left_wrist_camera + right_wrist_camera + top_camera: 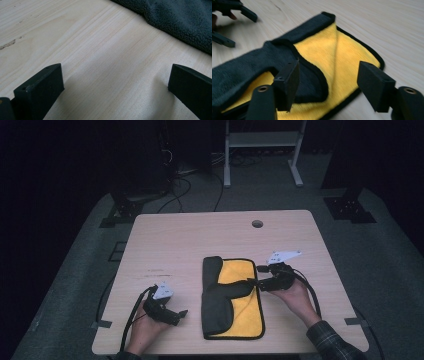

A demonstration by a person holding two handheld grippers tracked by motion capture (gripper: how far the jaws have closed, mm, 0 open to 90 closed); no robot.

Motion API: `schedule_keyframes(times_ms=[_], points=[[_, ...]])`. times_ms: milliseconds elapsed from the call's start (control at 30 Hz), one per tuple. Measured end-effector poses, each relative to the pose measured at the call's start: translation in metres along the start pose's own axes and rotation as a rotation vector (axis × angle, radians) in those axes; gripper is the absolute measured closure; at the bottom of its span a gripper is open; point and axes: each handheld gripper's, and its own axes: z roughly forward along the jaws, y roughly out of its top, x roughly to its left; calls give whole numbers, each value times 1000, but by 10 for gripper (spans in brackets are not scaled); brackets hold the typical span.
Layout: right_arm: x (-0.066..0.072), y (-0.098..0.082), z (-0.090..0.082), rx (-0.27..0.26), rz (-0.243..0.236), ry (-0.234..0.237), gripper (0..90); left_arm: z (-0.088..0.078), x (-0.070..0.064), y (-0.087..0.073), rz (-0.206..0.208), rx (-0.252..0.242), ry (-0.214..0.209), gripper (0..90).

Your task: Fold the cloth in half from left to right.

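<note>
A yellow cloth (246, 306) with a dark grey back and black edging lies on the wooden table (200, 235); its left part is folded over, grey side up (217, 301). My right gripper (256, 275) hovers at the cloth's right edge, pointing left over it. In the right gripper view its jaws stand apart above the yellow cloth (342, 57), and my right gripper (328, 80) has nothing pinched. My left gripper (182, 314) rests on the table left of the cloth. My left gripper (115, 80) is open over bare wood, the grey cloth (185, 22) just ahead.
A round cable hole (257, 224) sits near the table's far edge. On the floor behind are a white frame (262, 140), loose cables (182, 185) and black stand bases (350, 207). My left gripper (235, 26) appears far off in the right gripper view.
</note>
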Motion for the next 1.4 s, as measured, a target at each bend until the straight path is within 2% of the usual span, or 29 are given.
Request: schedule_keyframes(times_ms=[133, 233, 400, 533, 767, 933, 1033, 1133, 1167, 1267, 1400], points=[[8, 5, 13, -1, -23, 30, 426, 0, 0, 0, 0, 0, 0, 0], [15, 12, 26, 18, -51, 56, 449, 0, 0, 0, 0, -1, 0, 0], [28, 22, 47, 7, -83, 93, 492, 0, 0, 0, 3, 1, 0, 0], [34, 28, 64, 33, -111, 112, 507, 0, 0, 0, 3, 1, 0, 0], [41, 28, 93, 94, -153, 109, 502, 0, 0, 0, 5, 0, 1, 0], [45, 22, 109, 155, -193, 82, 518, 0, 0, 0, 3, 1, 0, 0], [46, 23, 110, 158, -211, 54, 646, 0, 0, 0, 5, 1, 1, 0], [44, 24, 108, 152, -208, 63, 817, 0, 0, 0, 5, 1, 1, 0], [44, 24, 107, 148, -199, 65, 844, 0, 0, 0, 5, 1, 1, 0], [43, 26, 102, 135, -190, 62, 865, 0, 0, 0, 5, 1, 1, 0], [35, 33, 88, 81, -152, 59, 869, 0, 0, 0, 5, 1, 1, 0]])
